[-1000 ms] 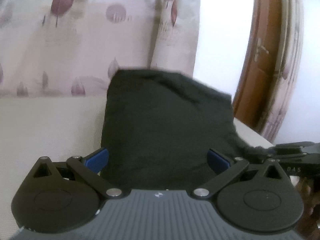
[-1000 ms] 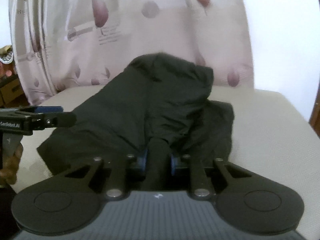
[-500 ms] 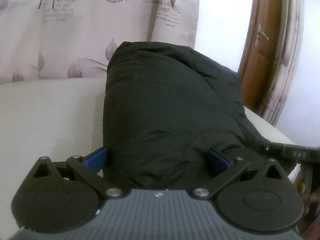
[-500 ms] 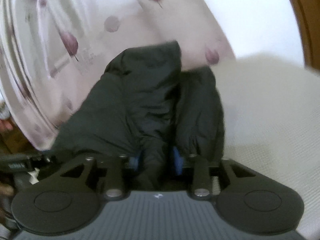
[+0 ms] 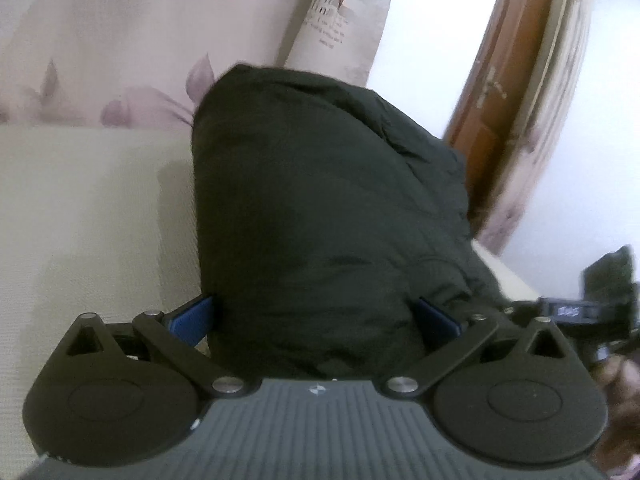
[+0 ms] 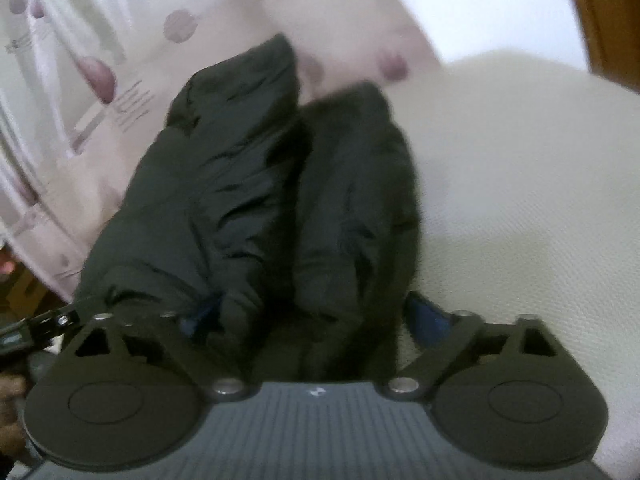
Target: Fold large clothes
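A large black padded garment (image 5: pixel 320 208) lies bunched on a cream cushioned surface (image 5: pixel 80 208). My left gripper (image 5: pixel 314 316) is open, its blue pads wide apart on either side of the garment's near end. In the right wrist view the same garment (image 6: pixel 260 184) shows as two thick folds. My right gripper (image 6: pixel 312 316) is open, with its blue pads spread around the garment's near edge. The fingertips of both grippers are partly hidden by cloth. The right gripper also shows at the right edge of the left wrist view (image 5: pixel 576 312).
A pale curtain with purple flower prints (image 5: pixel 140 40) hangs behind the cushion. A brown wooden door frame (image 5: pixel 512 92) stands at the right. The left gripper shows at the left edge of the right wrist view (image 6: pixel 36 328). The cushion spreads to the right (image 6: pixel 520 184).
My right gripper, shut on a fold of the garment earlier, has opened wide. The left gripper stays open around the garment. Both views have shifted and the garment looks more bunched.
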{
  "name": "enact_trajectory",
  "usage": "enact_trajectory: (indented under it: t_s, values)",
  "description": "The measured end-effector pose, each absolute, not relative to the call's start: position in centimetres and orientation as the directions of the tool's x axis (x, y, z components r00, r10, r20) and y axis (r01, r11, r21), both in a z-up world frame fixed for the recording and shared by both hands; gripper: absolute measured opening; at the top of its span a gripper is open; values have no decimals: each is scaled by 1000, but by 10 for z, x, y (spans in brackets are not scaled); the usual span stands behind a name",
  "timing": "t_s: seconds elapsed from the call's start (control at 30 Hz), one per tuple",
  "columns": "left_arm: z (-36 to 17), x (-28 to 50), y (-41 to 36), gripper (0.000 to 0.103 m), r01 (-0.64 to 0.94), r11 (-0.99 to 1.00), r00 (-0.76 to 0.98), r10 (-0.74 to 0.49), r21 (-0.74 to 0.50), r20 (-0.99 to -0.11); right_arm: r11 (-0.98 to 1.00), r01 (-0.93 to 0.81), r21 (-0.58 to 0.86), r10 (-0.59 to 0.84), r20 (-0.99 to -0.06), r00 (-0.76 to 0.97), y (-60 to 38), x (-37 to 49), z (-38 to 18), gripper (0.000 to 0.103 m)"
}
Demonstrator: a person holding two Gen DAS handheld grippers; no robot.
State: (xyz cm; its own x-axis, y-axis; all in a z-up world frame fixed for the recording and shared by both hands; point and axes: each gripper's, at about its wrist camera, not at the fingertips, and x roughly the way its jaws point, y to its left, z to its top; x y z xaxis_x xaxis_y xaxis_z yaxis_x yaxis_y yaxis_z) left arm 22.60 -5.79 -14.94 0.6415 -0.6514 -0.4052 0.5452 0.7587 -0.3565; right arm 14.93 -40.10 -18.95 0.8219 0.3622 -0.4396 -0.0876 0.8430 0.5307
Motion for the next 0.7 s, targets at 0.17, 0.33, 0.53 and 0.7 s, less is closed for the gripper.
enact_trajectory:
  t_s: [0.17,0.33,0.53,0.7]
  values:
    - [-157,228,-49,95,537,721,614,-690,-438,-383,823,-124,554,408,-424,809,-400,159,-193,82]
    - [-156,215,-33,91,517,730,624,-679,-447,-387,807,-165,567,452,-415,790,-385,162,-195,82]
    - [-148,181,21,91,422,801,692,-588,-425,-420,769,-250,588,542,-394,742,-338,168,-193,82]
    - [-140,157,63,99,283,879,767,-448,-384,-460,720,-332,610,631,-376,678,-282,176,-189,82]
